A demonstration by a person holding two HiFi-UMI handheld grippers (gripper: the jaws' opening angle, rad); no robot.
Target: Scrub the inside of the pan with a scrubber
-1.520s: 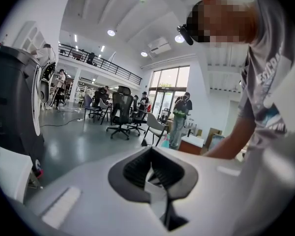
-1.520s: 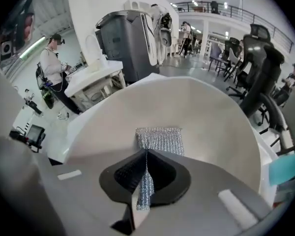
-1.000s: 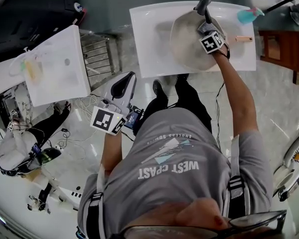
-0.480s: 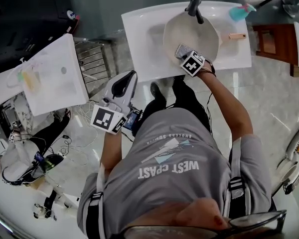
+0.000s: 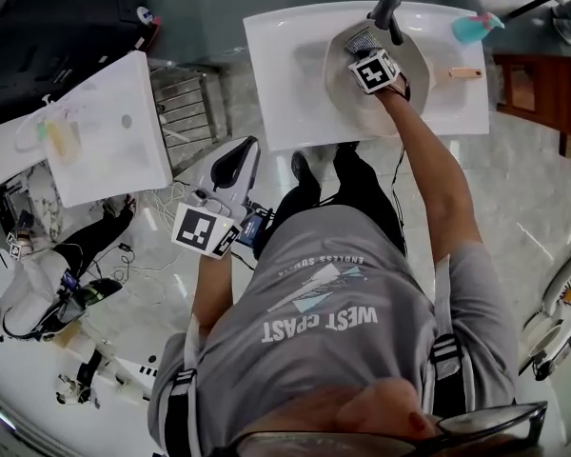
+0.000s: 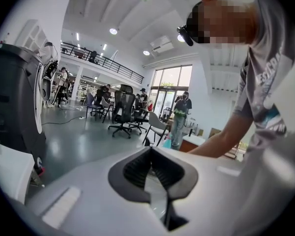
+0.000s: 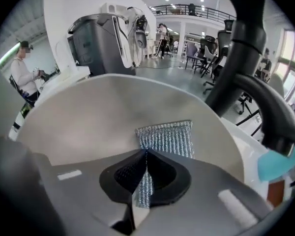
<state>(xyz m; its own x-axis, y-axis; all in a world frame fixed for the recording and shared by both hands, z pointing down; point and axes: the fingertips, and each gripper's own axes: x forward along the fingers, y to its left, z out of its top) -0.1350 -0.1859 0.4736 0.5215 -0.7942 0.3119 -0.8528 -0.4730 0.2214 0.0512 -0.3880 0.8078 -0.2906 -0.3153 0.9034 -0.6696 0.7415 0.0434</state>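
Observation:
A grey round pan (image 5: 400, 89) lies in the white sink (image 5: 285, 74) at the top of the head view. My right gripper (image 5: 366, 53) reaches into it near the far rim, just below the black faucet (image 5: 385, 12). It is shut on a silver mesh scrubber (image 5: 361, 39). In the right gripper view the scrubber (image 7: 167, 136) sticks out from my right gripper (image 7: 146, 152) and lies flat against the pan's inner wall (image 7: 88, 117). My left gripper (image 5: 240, 150) hangs over the floor, left of the sink, away from the pan. In its own view the left gripper (image 6: 148, 151) is shut and holds nothing.
A teal spray bottle (image 5: 476, 29) and a small wooden-handled item (image 5: 466, 73) rest on the sink's right side. A brown cabinet (image 5: 528, 93) stands to the right. A white table (image 5: 105, 127) stands at the left, with a person (image 5: 38, 293) beside it.
My right gripper with the scrubber swept from the pan's right side to its near-left side, then up to the far rim by the faucet. The left gripper has stayed in place.

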